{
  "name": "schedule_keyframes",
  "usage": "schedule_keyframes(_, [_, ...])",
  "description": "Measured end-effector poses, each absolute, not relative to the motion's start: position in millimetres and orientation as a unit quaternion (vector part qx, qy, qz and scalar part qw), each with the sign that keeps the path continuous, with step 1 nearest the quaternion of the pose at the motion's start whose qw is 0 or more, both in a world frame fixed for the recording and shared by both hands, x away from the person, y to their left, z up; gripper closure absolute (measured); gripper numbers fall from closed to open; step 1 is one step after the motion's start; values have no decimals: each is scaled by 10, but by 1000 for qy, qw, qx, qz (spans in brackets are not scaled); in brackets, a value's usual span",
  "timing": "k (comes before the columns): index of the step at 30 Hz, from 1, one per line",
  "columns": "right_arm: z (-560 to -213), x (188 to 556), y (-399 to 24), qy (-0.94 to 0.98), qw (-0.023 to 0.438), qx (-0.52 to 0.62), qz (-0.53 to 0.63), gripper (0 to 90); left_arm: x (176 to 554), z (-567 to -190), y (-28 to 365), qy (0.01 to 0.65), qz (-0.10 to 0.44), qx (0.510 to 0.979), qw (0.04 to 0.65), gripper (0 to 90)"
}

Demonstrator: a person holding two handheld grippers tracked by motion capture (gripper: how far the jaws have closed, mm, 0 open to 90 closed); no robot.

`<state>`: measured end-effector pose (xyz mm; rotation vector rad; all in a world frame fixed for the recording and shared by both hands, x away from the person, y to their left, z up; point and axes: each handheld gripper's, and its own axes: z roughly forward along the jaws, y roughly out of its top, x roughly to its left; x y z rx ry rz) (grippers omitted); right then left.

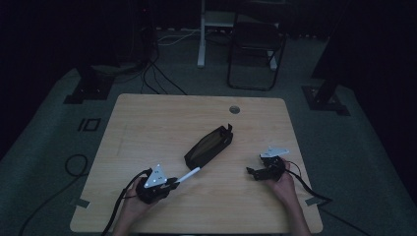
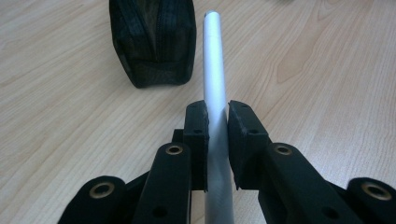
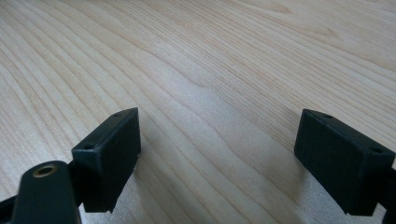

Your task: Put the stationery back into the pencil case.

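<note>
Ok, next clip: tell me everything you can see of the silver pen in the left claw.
The pen is a slim, smooth cylinder, silver-white with a matte metallic look; no clip or tip detail is visible. The left claw is shut on it, a black pad pressing each side partway along its barrel. It points away from the claw toward the black zippered pouch, its far end just beside the pouch's near end; whether they touch is unclear. It sits low over the wooden table; whether it rests on it cannot be told.

Slim silver pen (image 2: 214, 70) — level, tip toward a black, seemingly open, pouch (image 2: 152, 42).
</note>
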<state>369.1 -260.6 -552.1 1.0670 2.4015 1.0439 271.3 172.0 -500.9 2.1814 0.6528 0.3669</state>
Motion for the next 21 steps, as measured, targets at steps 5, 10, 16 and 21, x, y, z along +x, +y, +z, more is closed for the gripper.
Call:
schedule_keyframes(5, [-5521, 3691, -2606, 839, 156, 373, 365, 142, 2739, -4987, 1729, 258, 144, 866, 404, 790])
schedule_keyframes(10, [-5521, 3692, -2606, 839, 156, 373, 365, 142, 2755, -4952, 1734, 255, 145, 867, 402, 790])
schedule_keyframes(16, [-5521, 3692, -2606, 839, 156, 373, 365, 142, 2784, -4904, 1757, 254, 148, 867, 403, 789])
schedule_keyframes(21, [-5521, 3691, -2606, 839, 156, 373, 365, 142, 2796, -4850, 1777, 257, 152, 863, 408, 789])
